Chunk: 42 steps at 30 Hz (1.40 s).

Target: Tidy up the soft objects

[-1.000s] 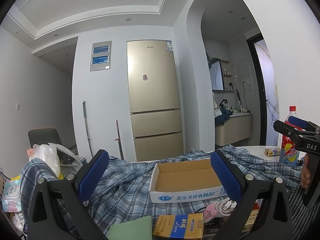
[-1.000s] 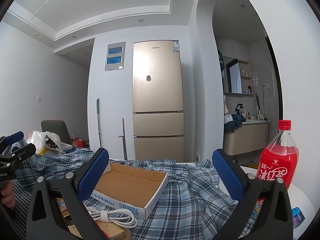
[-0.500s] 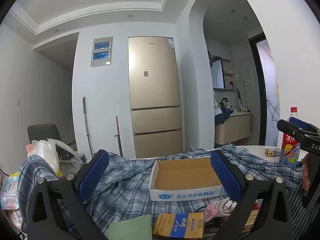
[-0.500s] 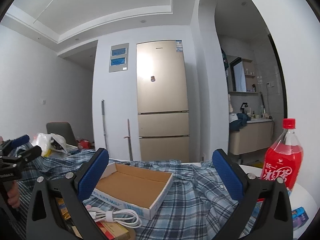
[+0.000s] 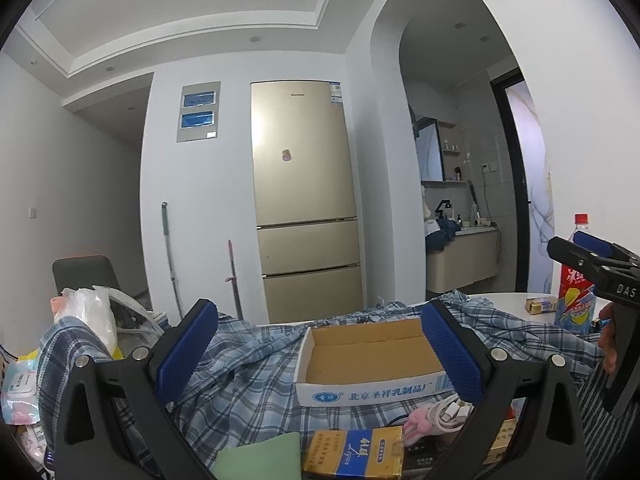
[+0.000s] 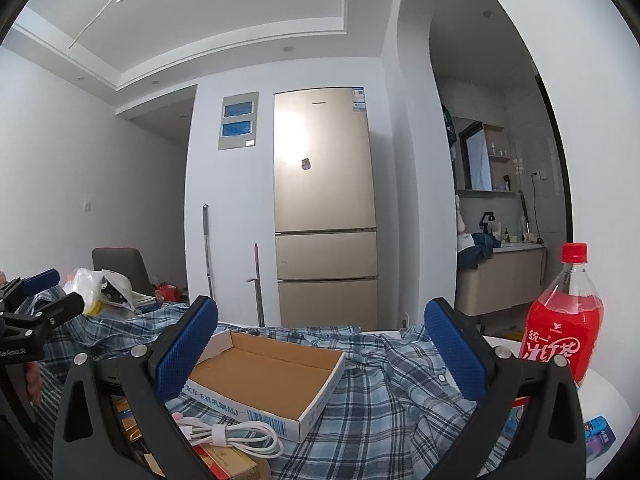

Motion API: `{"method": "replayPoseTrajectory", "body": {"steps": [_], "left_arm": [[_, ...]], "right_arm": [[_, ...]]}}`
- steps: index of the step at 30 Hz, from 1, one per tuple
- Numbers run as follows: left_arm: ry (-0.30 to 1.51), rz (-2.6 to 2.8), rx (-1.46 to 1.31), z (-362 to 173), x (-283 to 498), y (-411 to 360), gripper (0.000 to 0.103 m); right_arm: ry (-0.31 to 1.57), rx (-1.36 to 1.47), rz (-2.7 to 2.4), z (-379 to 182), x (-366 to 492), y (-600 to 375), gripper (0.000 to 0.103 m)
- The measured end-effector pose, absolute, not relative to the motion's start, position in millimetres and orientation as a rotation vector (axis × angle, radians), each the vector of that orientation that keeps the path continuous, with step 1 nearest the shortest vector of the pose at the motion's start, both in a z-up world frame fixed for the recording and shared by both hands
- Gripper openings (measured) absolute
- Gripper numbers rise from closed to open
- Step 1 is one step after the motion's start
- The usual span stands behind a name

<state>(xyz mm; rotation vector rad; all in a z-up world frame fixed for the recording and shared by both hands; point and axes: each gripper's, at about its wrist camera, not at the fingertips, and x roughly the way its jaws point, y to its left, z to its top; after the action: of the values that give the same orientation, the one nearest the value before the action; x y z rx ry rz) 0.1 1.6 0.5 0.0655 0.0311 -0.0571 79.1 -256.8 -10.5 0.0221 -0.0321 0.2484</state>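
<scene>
A blue plaid shirt (image 5: 256, 380) (image 6: 384, 396) lies rumpled across the table. On it rests a shallow cardboard box (image 5: 370, 360) (image 6: 272, 376), with nothing inside. My left gripper (image 5: 320, 352) hovers open above the shirt, the box between its blue pads. My right gripper (image 6: 320, 352) is open too, over the shirt and the box's right end. A folded green cloth (image 5: 260, 456) and a small pink plush piece (image 5: 416, 428) lie near the front edge. Each gripper shows at the other view's side, the right gripper (image 5: 592, 256) and the left gripper (image 6: 36, 300).
A coiled white cable (image 6: 236, 436) and yellow-blue cartons (image 5: 352, 456) lie in front of the box. A red soda bottle (image 6: 564, 320) stands at the right, a plastic bag (image 5: 92, 312) and wet-wipe packs (image 5: 16, 392) at the left. A gold fridge (image 5: 304, 200) stands behind.
Both cameras have tilted up slightly, so the table sits lower in view. The grippers stay open and nothing on the table has moved.
</scene>
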Motion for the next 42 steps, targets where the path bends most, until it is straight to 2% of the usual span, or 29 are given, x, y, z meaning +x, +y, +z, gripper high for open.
{"method": "replayPoseTrajectory", "body": {"steps": [17,28,34,42], "left_arm": [[-0.024,-0.063,0.117,1,-15,-11,0.103],[0.061,-0.107,0.076,16,0,1,0.103],[0.096,-0.129,0.093,40,-10,1,0.103],[0.229,-0.112,0.063,44,-19,-1,0.103]], "right_arm": [[-0.015,-0.038,0.194,-10,83,-244,0.103],[-0.045,-0.044,0.113,-6,75,-247,0.103],[-0.043,-0.059,0.193,21,58,-243,0.103],[0.108,-0.042,0.134,33,46,-221,0.103]]}}
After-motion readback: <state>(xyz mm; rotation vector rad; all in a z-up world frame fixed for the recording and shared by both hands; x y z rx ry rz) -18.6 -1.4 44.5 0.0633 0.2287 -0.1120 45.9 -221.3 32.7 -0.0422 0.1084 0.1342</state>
